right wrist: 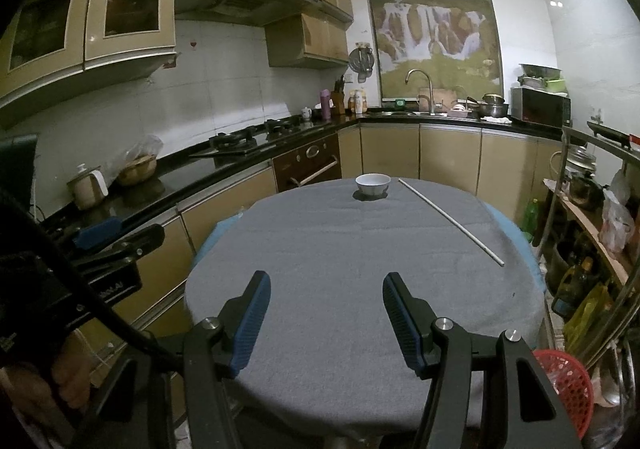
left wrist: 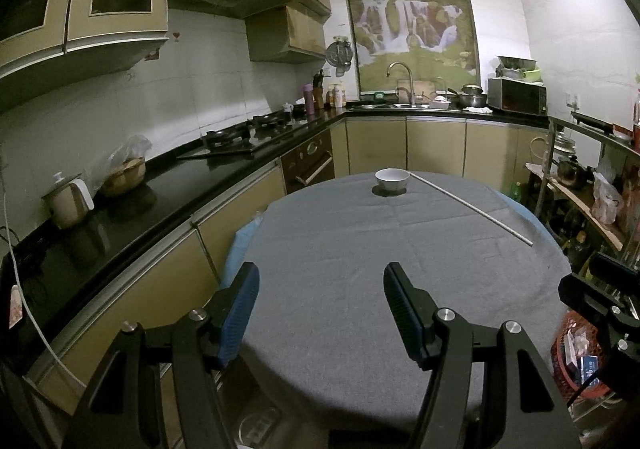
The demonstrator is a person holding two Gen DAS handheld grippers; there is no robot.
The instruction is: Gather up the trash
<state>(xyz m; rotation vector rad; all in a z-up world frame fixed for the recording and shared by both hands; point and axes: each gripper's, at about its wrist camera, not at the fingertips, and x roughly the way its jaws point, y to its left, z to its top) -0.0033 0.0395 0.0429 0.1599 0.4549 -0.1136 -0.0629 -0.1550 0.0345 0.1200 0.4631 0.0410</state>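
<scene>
A round table with a grey cloth (left wrist: 340, 269) (right wrist: 340, 249) fills the middle of both views. On its far edge stands a white bowl (left wrist: 392, 180) (right wrist: 373, 184). A long thin white stick (left wrist: 468, 207) (right wrist: 450, 220) lies slanting on the right part of the table. A red mesh trash basket (left wrist: 576, 361) (right wrist: 570, 385) with scraps in it stands on the floor at the table's right. My left gripper (left wrist: 320, 279) is open and empty above the near part of the table. My right gripper (right wrist: 326, 287) is open and empty too.
A black counter (left wrist: 168, 185) with a gas hob, a jar and a bagged bowl runs along the left. Sink, pots and a microwave (left wrist: 516, 95) are at the back. A metal rack (right wrist: 592, 209) with pots, bags and bottles stands right of the table.
</scene>
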